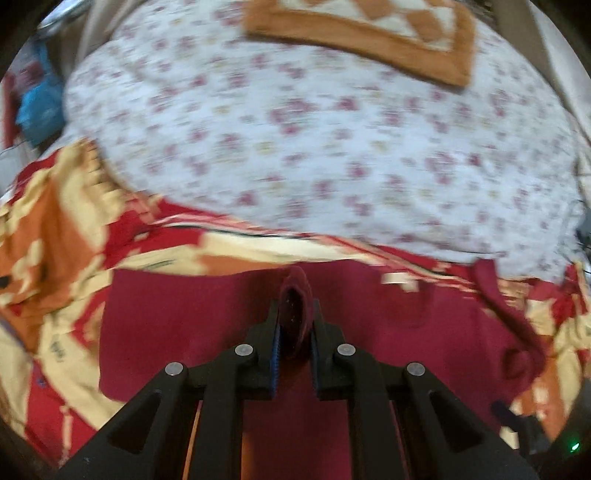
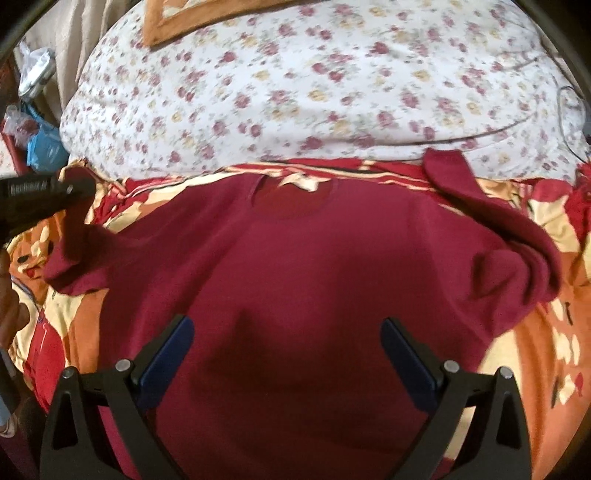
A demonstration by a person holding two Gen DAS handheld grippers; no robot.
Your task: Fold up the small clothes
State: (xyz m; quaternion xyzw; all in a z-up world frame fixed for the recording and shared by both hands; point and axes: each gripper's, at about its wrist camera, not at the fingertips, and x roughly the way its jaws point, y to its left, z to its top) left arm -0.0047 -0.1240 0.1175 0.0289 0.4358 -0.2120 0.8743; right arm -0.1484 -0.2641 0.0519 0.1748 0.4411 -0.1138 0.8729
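A maroon long-sleeved top (image 2: 314,266) lies flat on a red, orange and cream bedspread (image 2: 554,354), neckline towards the far side. My left gripper (image 1: 295,314) is shut on the cuff of its left sleeve (image 1: 295,295) and holds it up; it also shows at the left edge of the right wrist view (image 2: 79,190), with the sleeve hanging below it. My right gripper (image 2: 288,332) is open and empty, hovering over the lower middle of the top. The right sleeve (image 2: 491,206) lies bent back across the shoulder.
A white floral quilt (image 2: 332,85) bulges behind the top, with an orange-bordered mat (image 1: 369,33) on it. A thin cable (image 2: 517,122) runs over the quilt at right. Blue bags and clutter (image 2: 40,147) sit off the bed at far left.
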